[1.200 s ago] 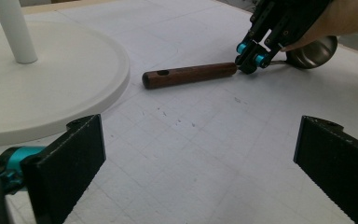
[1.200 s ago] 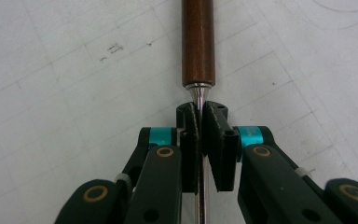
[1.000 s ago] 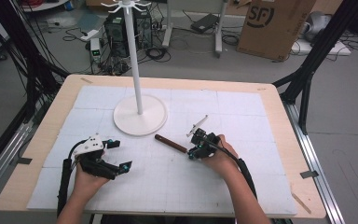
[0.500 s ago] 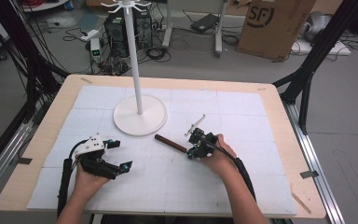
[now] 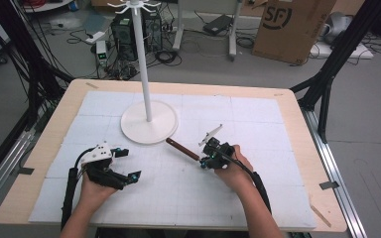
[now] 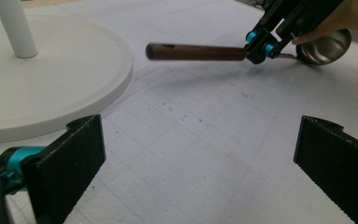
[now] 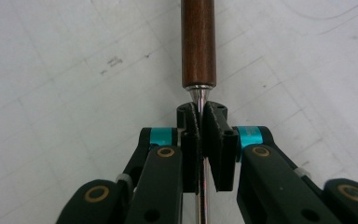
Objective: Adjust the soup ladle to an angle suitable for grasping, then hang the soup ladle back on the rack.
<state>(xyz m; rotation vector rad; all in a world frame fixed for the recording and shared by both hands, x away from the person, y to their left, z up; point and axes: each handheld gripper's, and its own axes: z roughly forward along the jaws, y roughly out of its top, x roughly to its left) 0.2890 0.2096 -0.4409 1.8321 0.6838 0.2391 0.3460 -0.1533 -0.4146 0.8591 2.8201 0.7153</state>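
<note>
A ladle with a brown wooden handle (image 5: 182,148) lies lifted slightly over the white mat, its handle pointing at the stand's base. My right gripper (image 5: 206,161) is shut on its thin metal shaft (image 7: 199,97) just behind the handle (image 7: 198,42); the jaws have just been closing on that shaft. From the left gripper view, the handle (image 6: 196,52) sticks out leftward from the right gripper (image 6: 261,44), with the steel bowl (image 6: 324,46) behind it. At the left of the mat, my left gripper (image 5: 130,162) is open, and nothing sits between its wide-apart jaws (image 6: 200,154).
A white stand with a round base (image 5: 149,121) and a tall pole (image 5: 141,59) topped by hooks rises at the mat's middle back. The base (image 6: 51,79) is close to the left gripper's front. A wooden table edge (image 5: 297,129) frames the mat.
</note>
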